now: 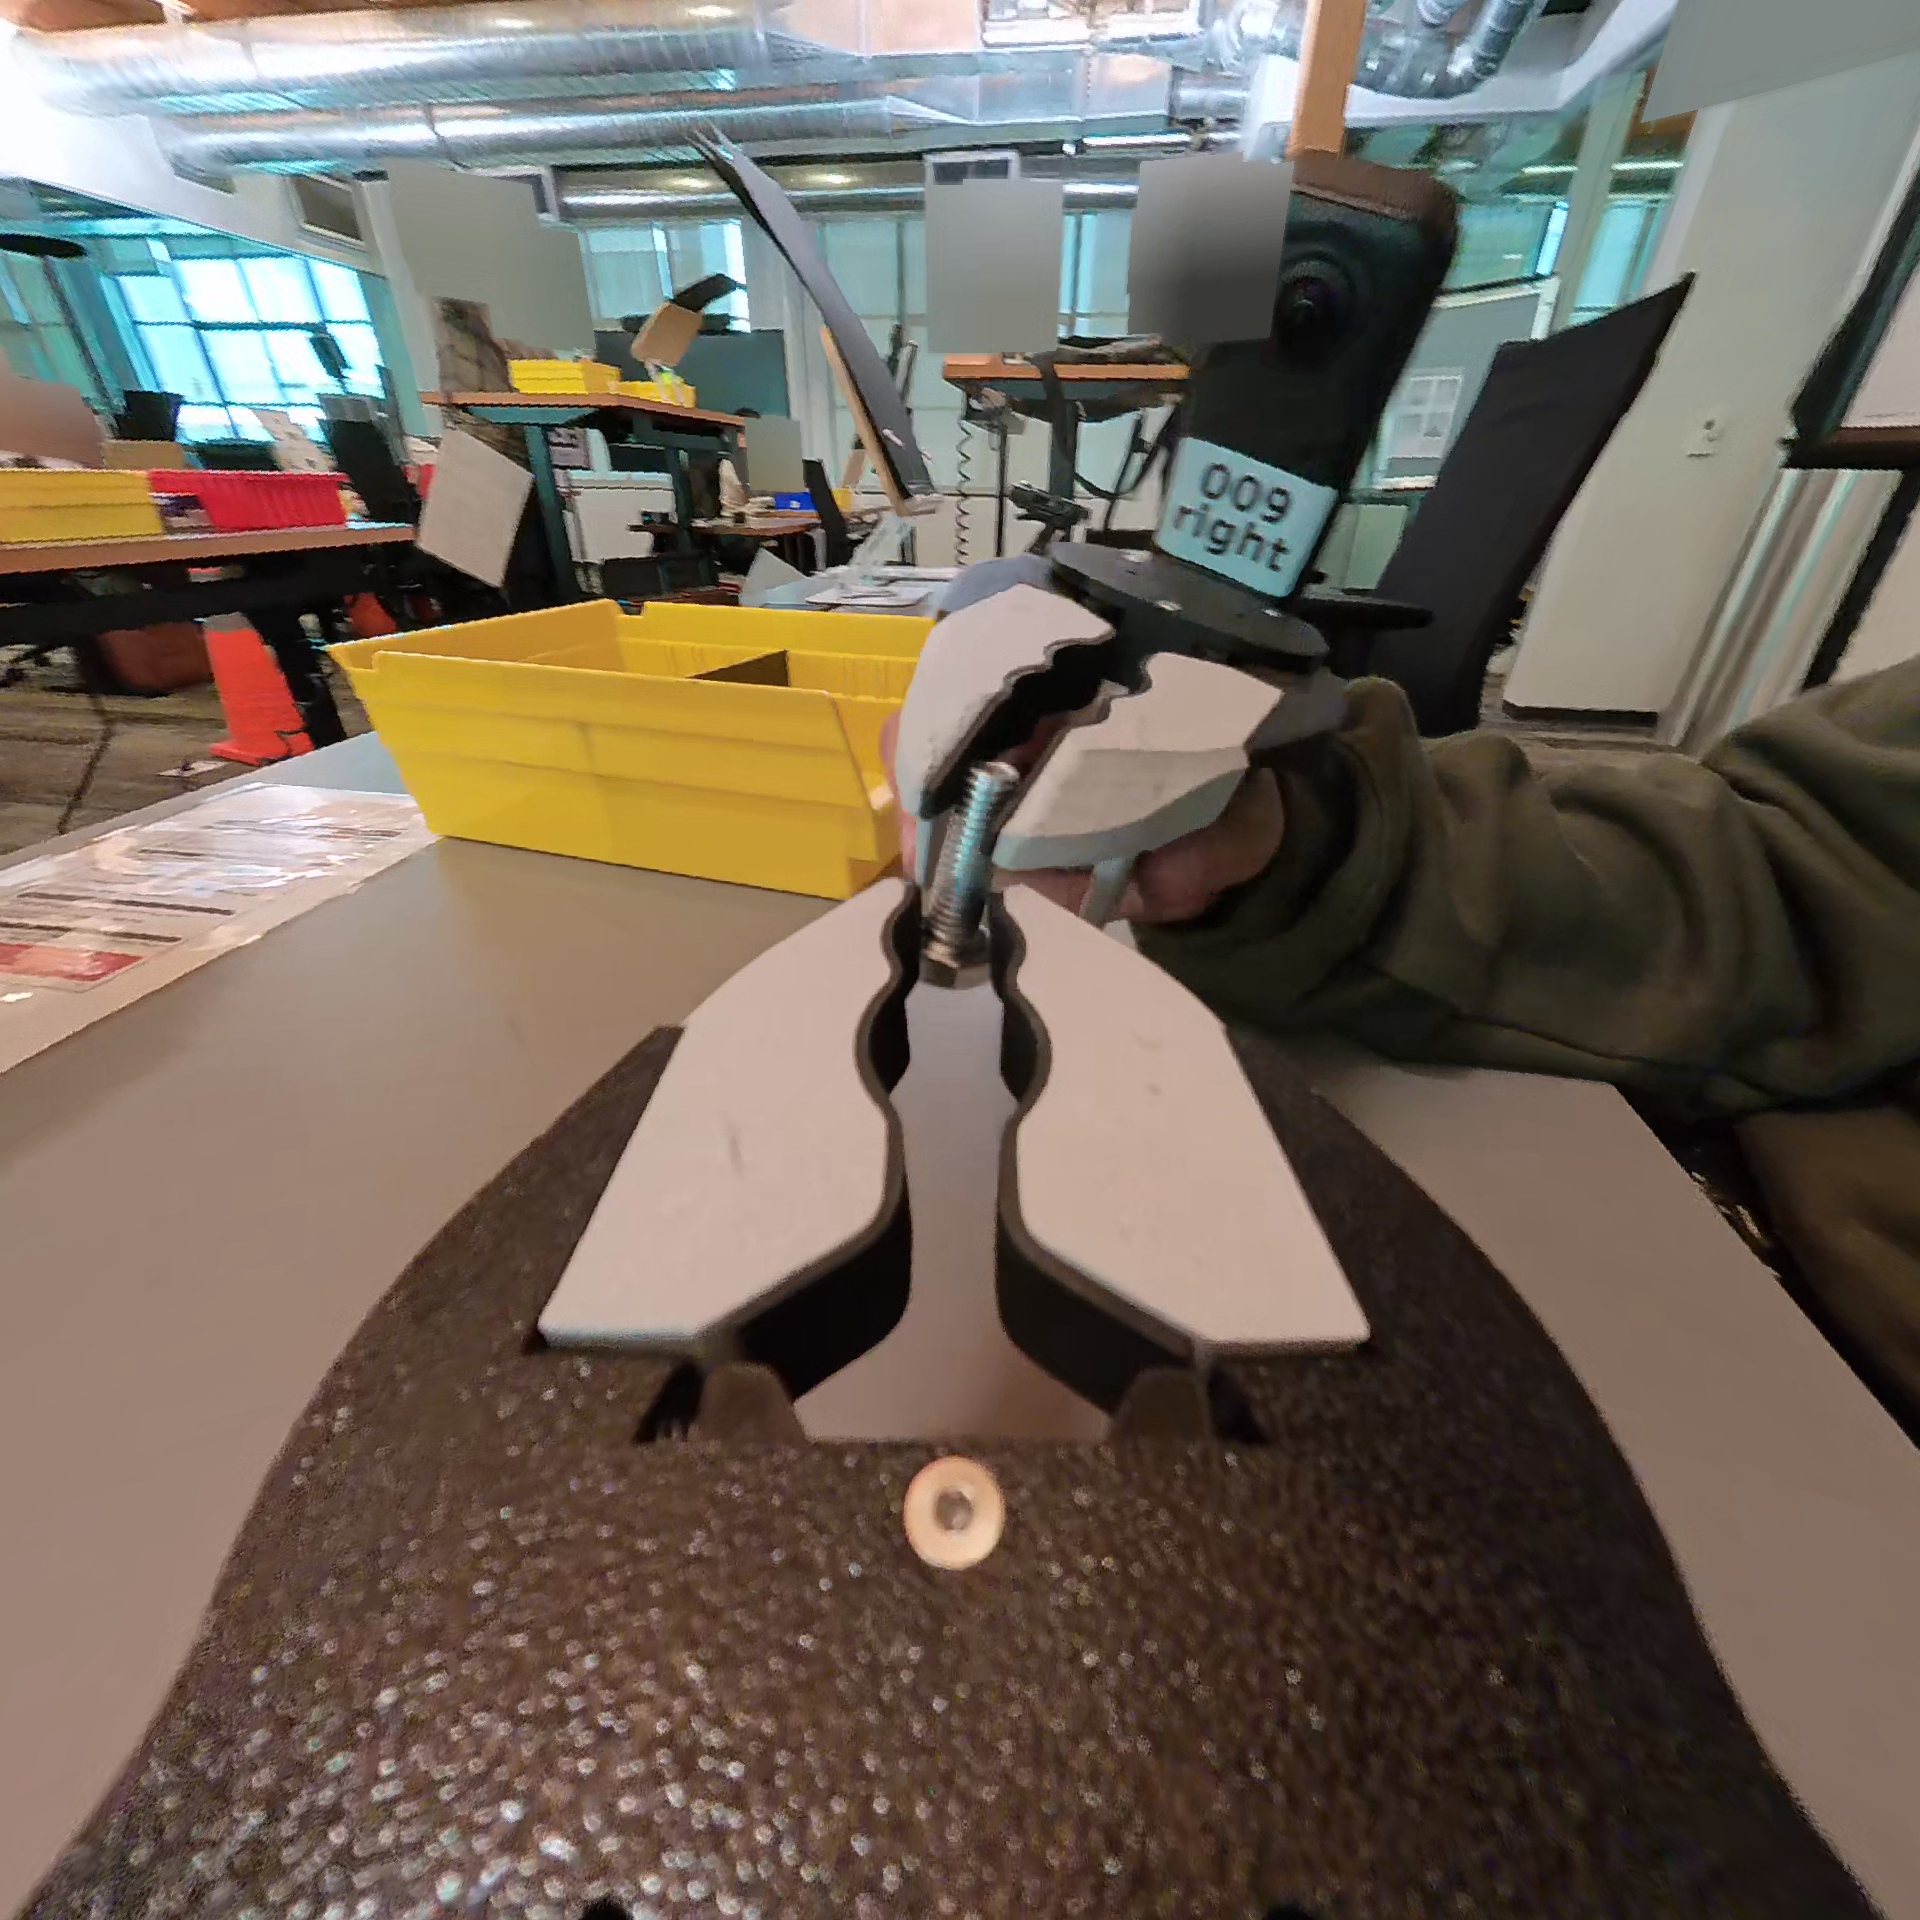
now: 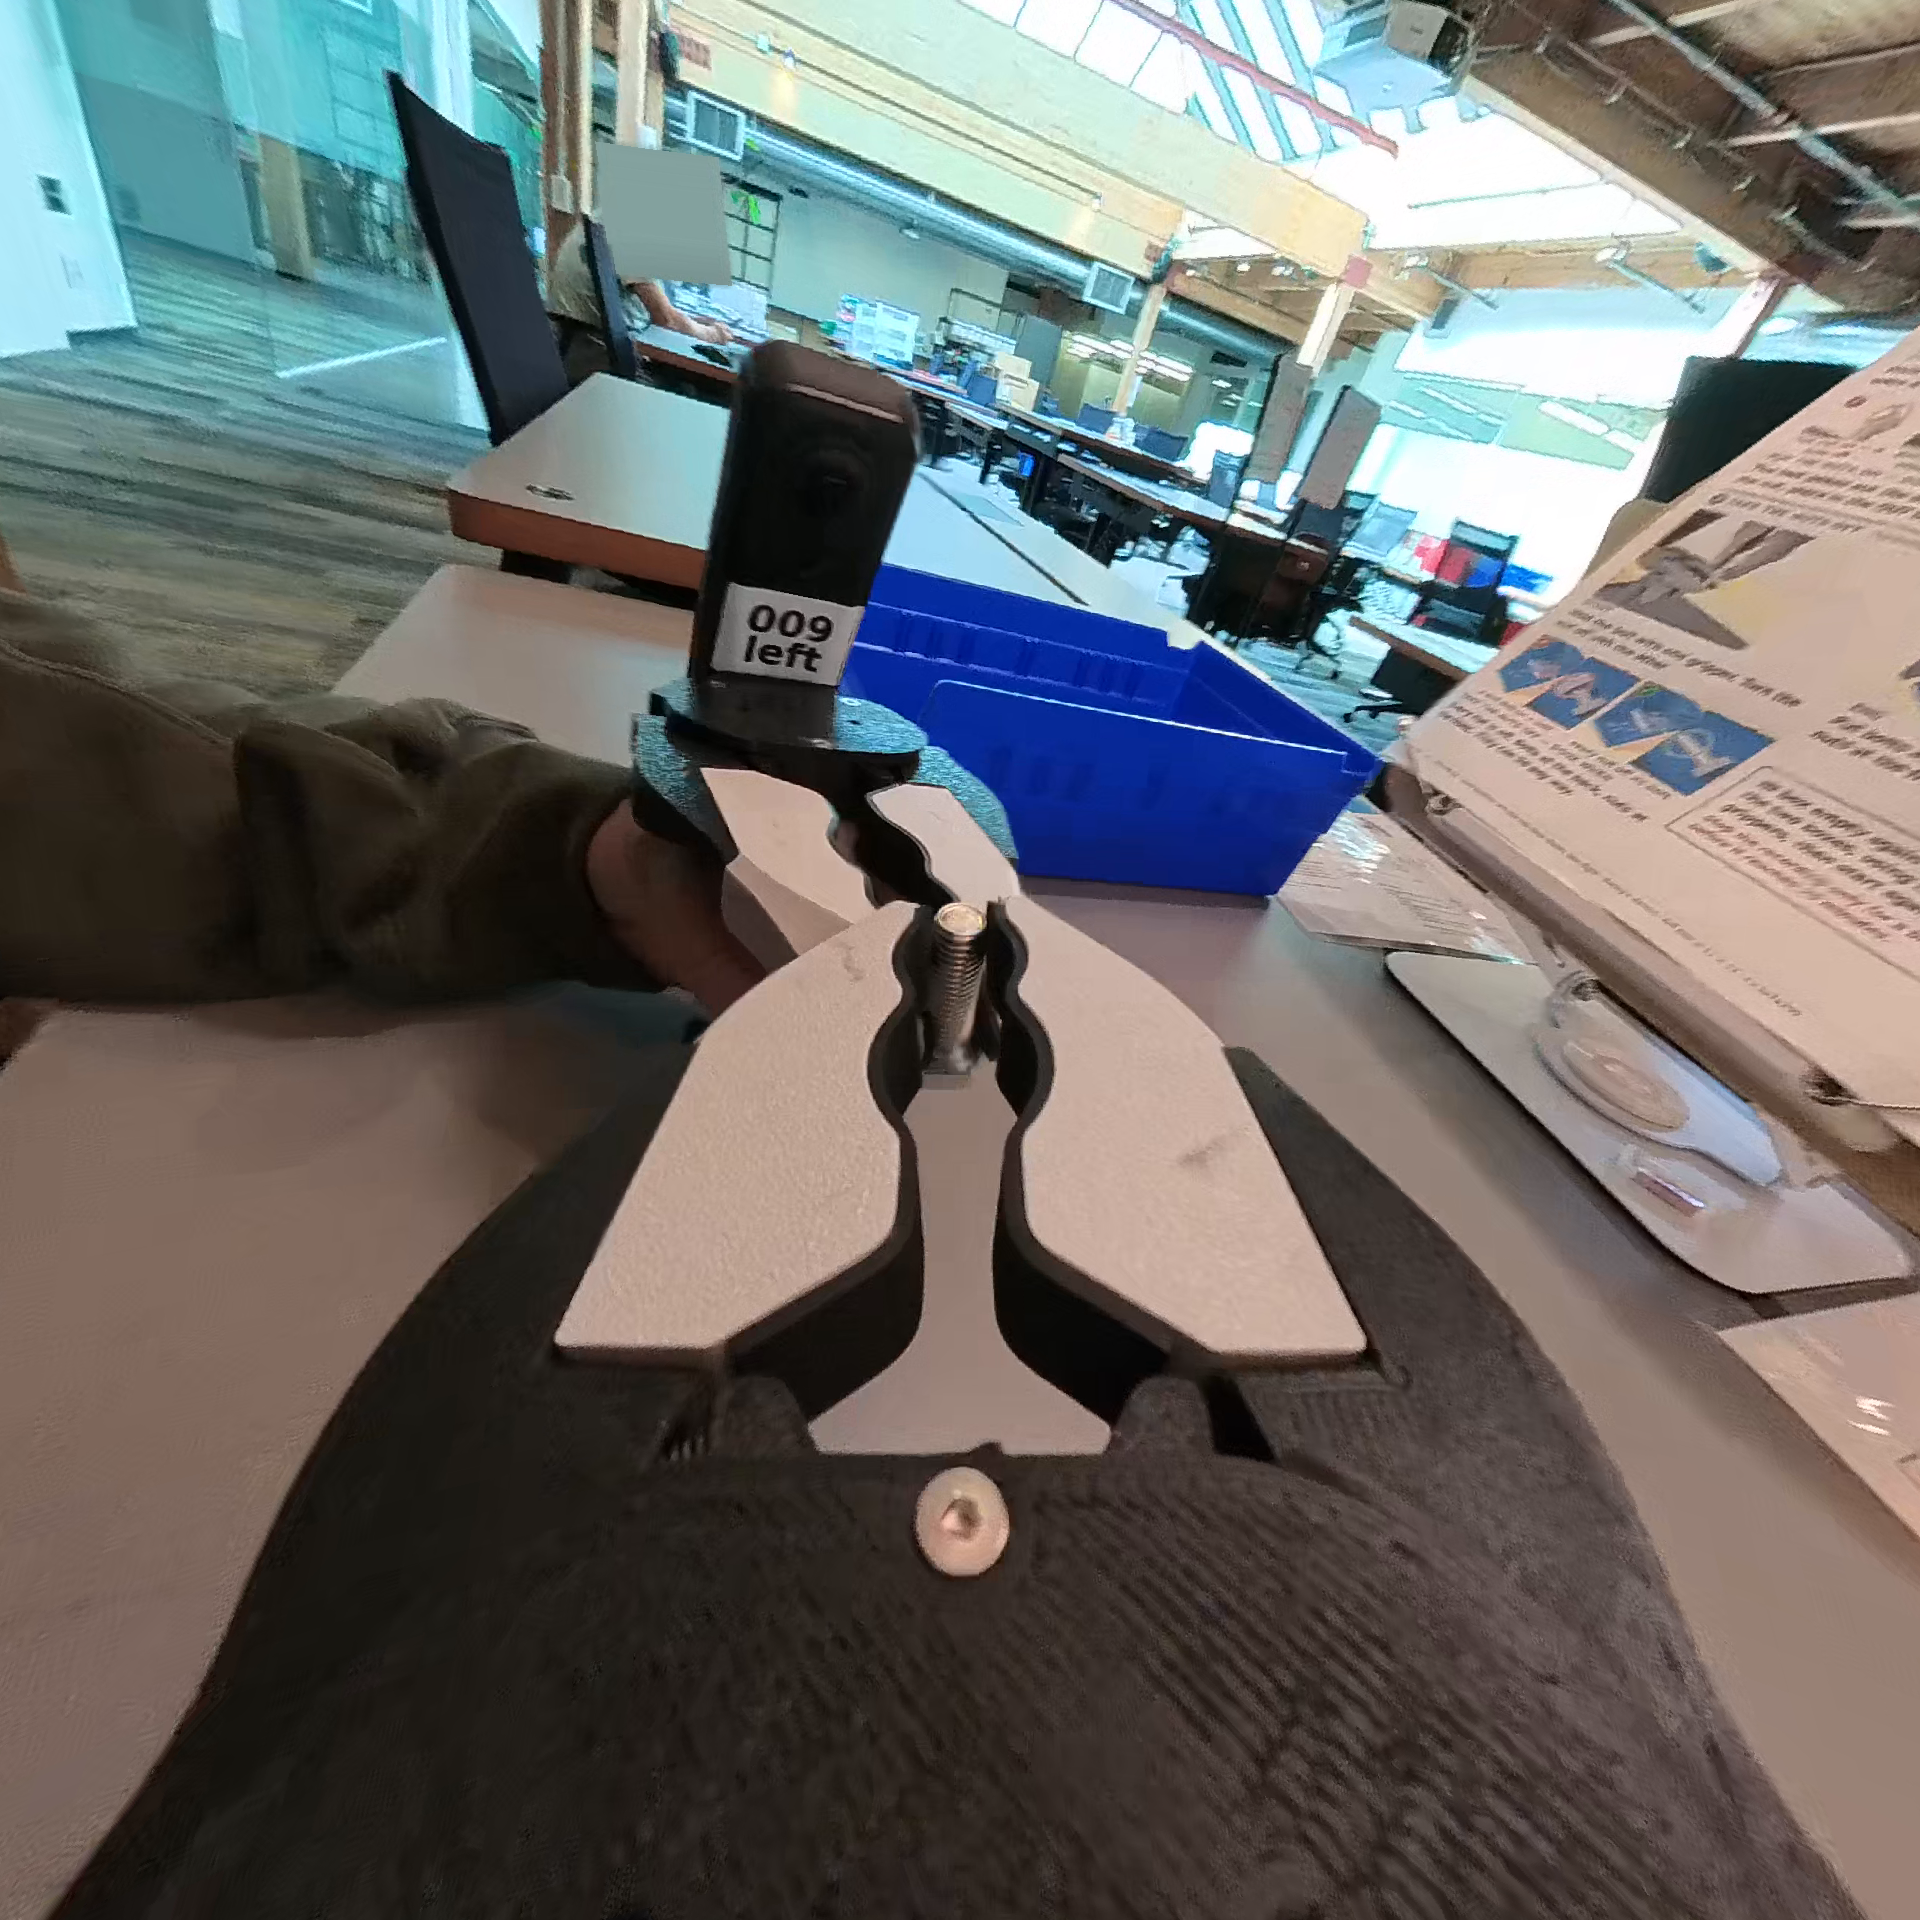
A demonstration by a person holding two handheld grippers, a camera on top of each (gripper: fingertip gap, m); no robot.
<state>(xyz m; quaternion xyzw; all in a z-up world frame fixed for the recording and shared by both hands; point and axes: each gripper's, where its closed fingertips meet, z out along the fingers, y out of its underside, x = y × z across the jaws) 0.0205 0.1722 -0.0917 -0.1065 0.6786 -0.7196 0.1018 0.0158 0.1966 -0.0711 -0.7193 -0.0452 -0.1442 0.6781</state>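
A silver bolt [image 1: 956, 862] stands nearly upright just above the grey table [image 1: 312, 1122], hex head down. My left gripper [image 1: 951, 920] is shut on its lower part near the head. My right gripper [image 1: 961, 821] comes in from the far right, tilted down, and is shut on the threaded upper end. In the right wrist view the bolt [image 2: 961, 987] sits between my right gripper's [image 2: 961, 935] tips, its flat threaded end up. The left gripper's fingers [image 2: 951, 836] meet it from the far side. A hand in an olive sleeve [image 1: 1558, 883] holds each gripper.
A yellow bin [image 1: 623, 758] stands on the table behind the grippers. A blue bin [image 2: 1122, 769] stands on the other side. A printed sheet [image 1: 177, 883] lies flat at the left. A propped instruction board [image 2: 1714, 727] and a clear blister pack [image 2: 1621, 1091] are to the right. My two grippers' fingertips are within a few centimetres of each other.
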